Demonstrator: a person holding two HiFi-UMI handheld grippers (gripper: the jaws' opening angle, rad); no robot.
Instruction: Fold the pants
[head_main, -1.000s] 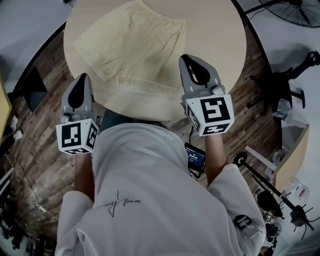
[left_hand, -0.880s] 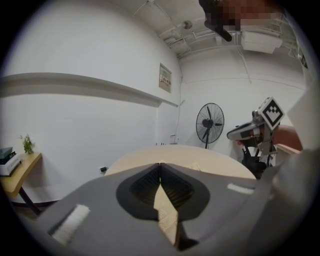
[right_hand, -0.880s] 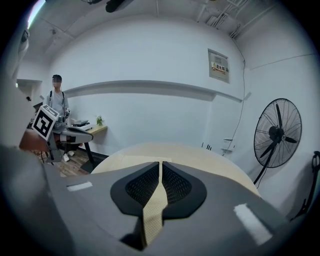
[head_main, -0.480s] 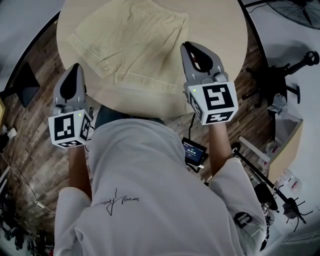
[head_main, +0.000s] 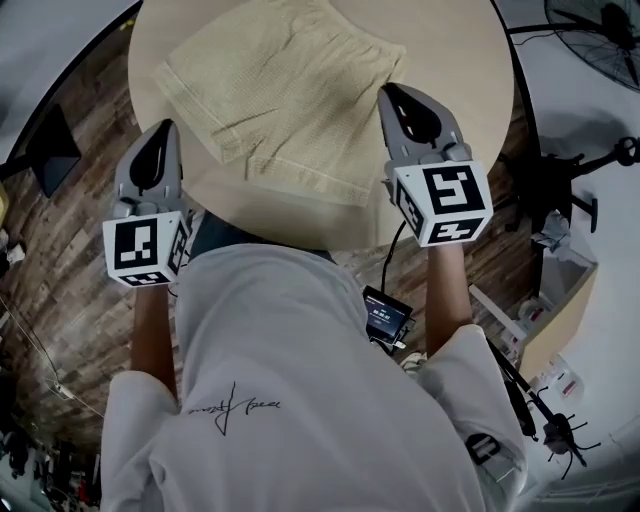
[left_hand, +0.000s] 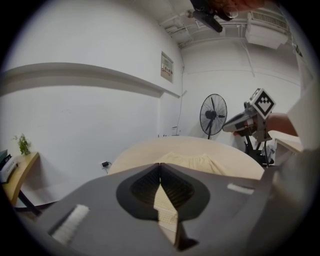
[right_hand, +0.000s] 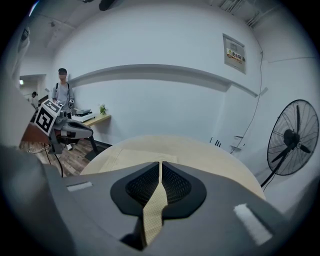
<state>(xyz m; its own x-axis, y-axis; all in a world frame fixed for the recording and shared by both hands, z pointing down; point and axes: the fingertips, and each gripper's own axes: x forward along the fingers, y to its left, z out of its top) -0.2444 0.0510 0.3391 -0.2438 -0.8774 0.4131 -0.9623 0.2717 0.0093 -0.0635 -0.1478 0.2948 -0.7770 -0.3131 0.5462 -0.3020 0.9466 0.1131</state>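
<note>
One floor fan (head_main: 600, 25): off the far right of the round table (head_main: 450, 60), well apart from it
Black stand (head_main: 565, 185): on the floor right of the table, legs splayed, lower than the right gripper (head_main: 392, 92)
Small screen device (head_main: 385, 315): down by the person's waist, between the two arms, just under the table's near rim
Bystander (right_hand: 62, 90): way back by a wooden shelf (right_hand: 90, 119) on the wall, only in the right gripper view
In the way: just the table's near-left rim, sitting between the left gripper (head_main: 166, 130) and the cloth
Surface: smooth pale beige top, round
Pants (head_main: 285, 95): pale yellow shorts, spread flat on the table, turned at a slant, near hem close to the near rim
Floor (head_main: 60, 280): dark wood planks all round
Walls: plain white, one poster (right_hand: 234, 53) high up
Left gripper state: off the near-left rim, over the floor, jaws pressed together, nothing gripped
Right gripper state: above the tabletop, just beside the pants' right edge, jaws pressed together, nothing gripped; touching the cloth or not, can't tell
Edges: near rim tucked against the person's body
Open room: bare tabletop right of the pants and along the far side
</note>
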